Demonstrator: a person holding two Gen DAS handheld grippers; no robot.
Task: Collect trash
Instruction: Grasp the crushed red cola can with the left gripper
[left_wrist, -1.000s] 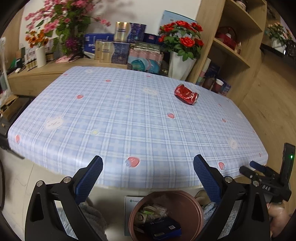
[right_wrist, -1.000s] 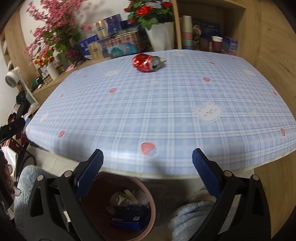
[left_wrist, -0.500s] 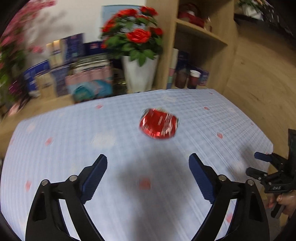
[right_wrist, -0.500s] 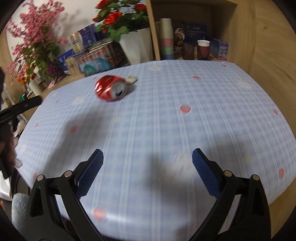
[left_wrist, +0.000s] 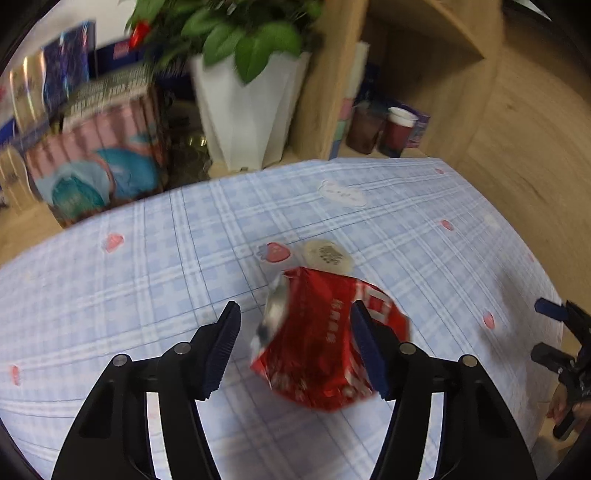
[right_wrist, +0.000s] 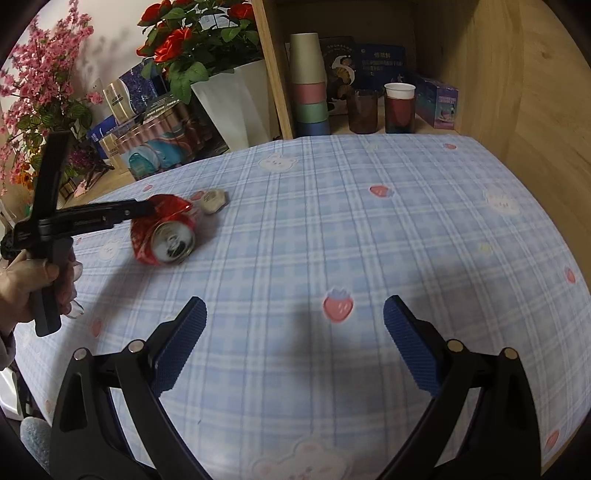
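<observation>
A crushed red drink can (left_wrist: 317, 347) lies on its side on the blue checked tablecloth (right_wrist: 369, 240); its open end faces the right wrist view (right_wrist: 171, 242). My left gripper (left_wrist: 295, 308) straddles the can and its jaws are closing. The right pad (left_wrist: 365, 350) lies against the can, while the left pad (left_wrist: 225, 343) still stands clear of it. A small beige round scrap (left_wrist: 327, 253) lies just behind the can. My right gripper (right_wrist: 295, 314) hovers open over bare cloth to the can's right, with nothing between its fingers.
A white vase of red roses (right_wrist: 236, 107), boxes (right_wrist: 162, 147) and stacked cups (right_wrist: 308, 85) line the table's far edge. Two cups (right_wrist: 399, 107) stand on a wooden shelf. A wooden wall (right_wrist: 535, 110) rises on the right. A person's hand (right_wrist: 26, 280) holds the left gripper.
The left gripper has travelled from over the bin at the table's near edge to the can, and its jaws have narrowed around it. The right gripper moved forward over the table; the bin left view.
</observation>
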